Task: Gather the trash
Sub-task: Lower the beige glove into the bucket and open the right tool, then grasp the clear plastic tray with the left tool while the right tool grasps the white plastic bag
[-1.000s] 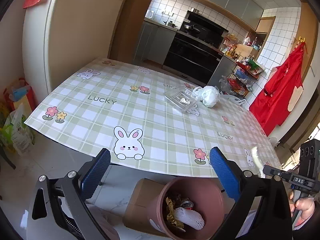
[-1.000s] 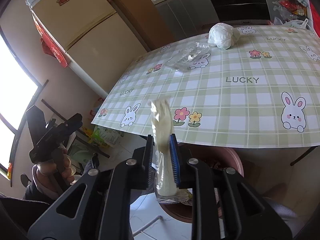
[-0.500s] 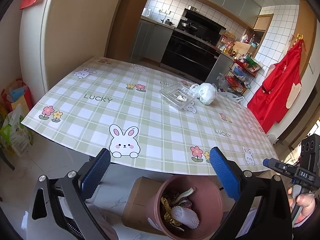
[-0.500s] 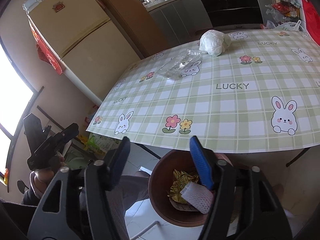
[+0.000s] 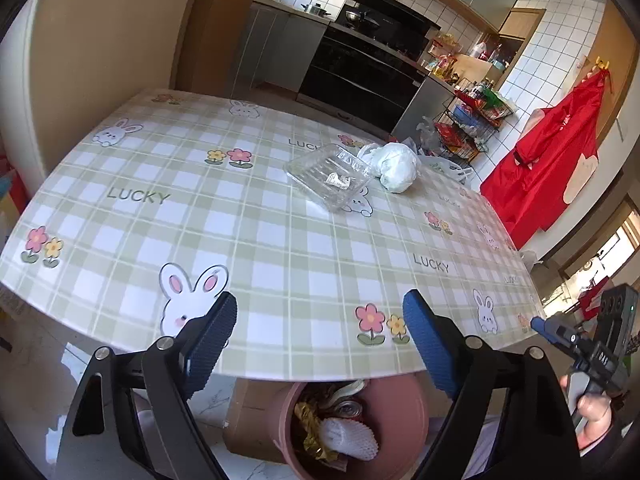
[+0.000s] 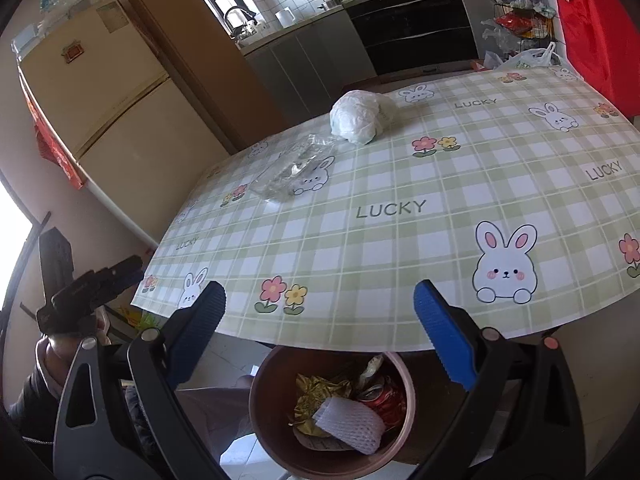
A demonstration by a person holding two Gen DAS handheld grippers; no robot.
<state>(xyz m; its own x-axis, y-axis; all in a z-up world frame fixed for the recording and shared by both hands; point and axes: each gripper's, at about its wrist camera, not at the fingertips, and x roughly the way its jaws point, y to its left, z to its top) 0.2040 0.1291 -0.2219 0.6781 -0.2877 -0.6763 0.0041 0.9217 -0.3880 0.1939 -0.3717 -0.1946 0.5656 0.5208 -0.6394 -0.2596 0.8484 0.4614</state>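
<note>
A clear plastic tray (image 5: 329, 174) and a crumpled white plastic bag (image 5: 394, 164) lie on the far side of the checked tablecloth (image 5: 260, 240); both also show in the right wrist view, the tray (image 6: 294, 170) and the bag (image 6: 358, 117). A brown bin (image 6: 332, 412) with foil, a can and white foam net stands under the near table edge; it also shows in the left wrist view (image 5: 356, 428). My left gripper (image 5: 318, 344) is open and empty above the table edge. My right gripper (image 6: 320, 328) is open and empty above the bin.
A cream fridge (image 6: 100, 104) stands left of the table. A cardboard box (image 5: 252, 420) sits beside the bin. A red apron (image 5: 556, 160) hangs on the right wall. Kitchen counter and oven (image 5: 360, 68) lie behind the table.
My right gripper opened and let go of the pale glove it held; the glove is gone from the jaws. Both grippers have moved closer over the table edge.
</note>
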